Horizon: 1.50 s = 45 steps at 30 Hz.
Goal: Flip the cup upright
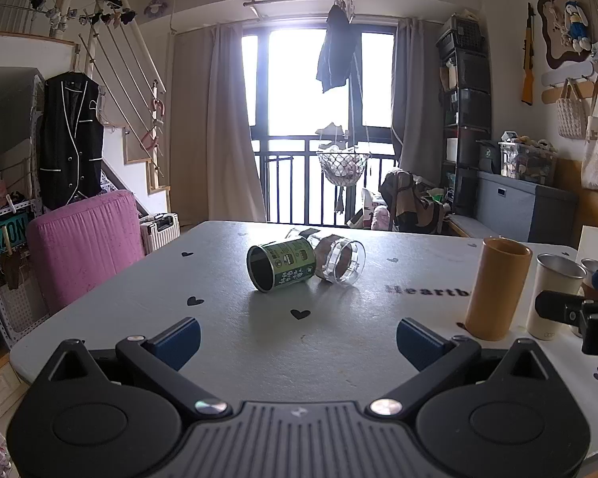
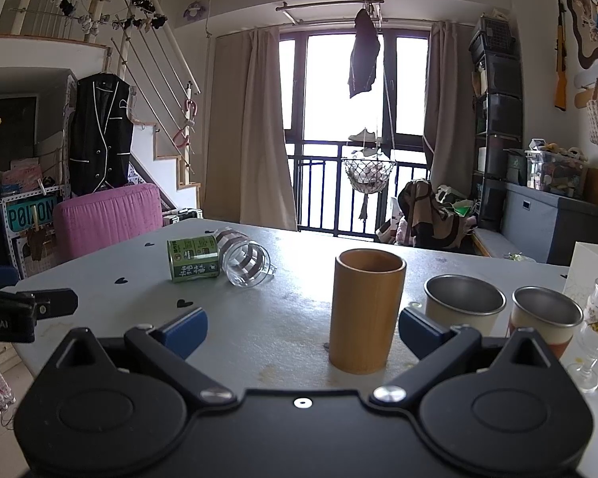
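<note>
A green tin cup lies on its side mid-table, its mouth toward my left gripper; it also shows in the right wrist view. A clear glass cup with a brown band lies on its side touching it, and shows in the right wrist view too. My left gripper is open and empty, well short of both. My right gripper is open and empty, with an upright bamboo cup standing between its fingers, untouched.
The bamboo cup stands at the right of the grey table. Two upright steel cups and a stemmed glass stand at the right. A pink chair is at the left edge.
</note>
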Tool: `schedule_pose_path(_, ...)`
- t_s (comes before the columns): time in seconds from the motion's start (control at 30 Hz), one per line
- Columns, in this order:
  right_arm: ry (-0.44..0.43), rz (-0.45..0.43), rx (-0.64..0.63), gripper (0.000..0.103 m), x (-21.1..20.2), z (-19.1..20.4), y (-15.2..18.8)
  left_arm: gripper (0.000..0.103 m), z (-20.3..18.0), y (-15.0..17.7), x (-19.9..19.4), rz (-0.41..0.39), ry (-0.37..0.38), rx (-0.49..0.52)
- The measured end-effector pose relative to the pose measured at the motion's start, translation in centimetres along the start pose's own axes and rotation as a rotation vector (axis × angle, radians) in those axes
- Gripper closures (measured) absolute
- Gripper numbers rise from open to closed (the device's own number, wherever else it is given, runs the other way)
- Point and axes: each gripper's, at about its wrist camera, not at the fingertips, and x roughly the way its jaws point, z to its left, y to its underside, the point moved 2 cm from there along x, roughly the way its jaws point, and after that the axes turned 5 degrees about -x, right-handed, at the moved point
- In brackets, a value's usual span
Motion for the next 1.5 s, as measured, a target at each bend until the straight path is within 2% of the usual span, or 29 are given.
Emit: schedule_pose_path(1.5, 0.001, -0.001, 0.000, 0.000, -0.09, -0.03, -0.02, 0.000, 0.01, 0.10, -0.03, -0.001, 0.019, -0.003)
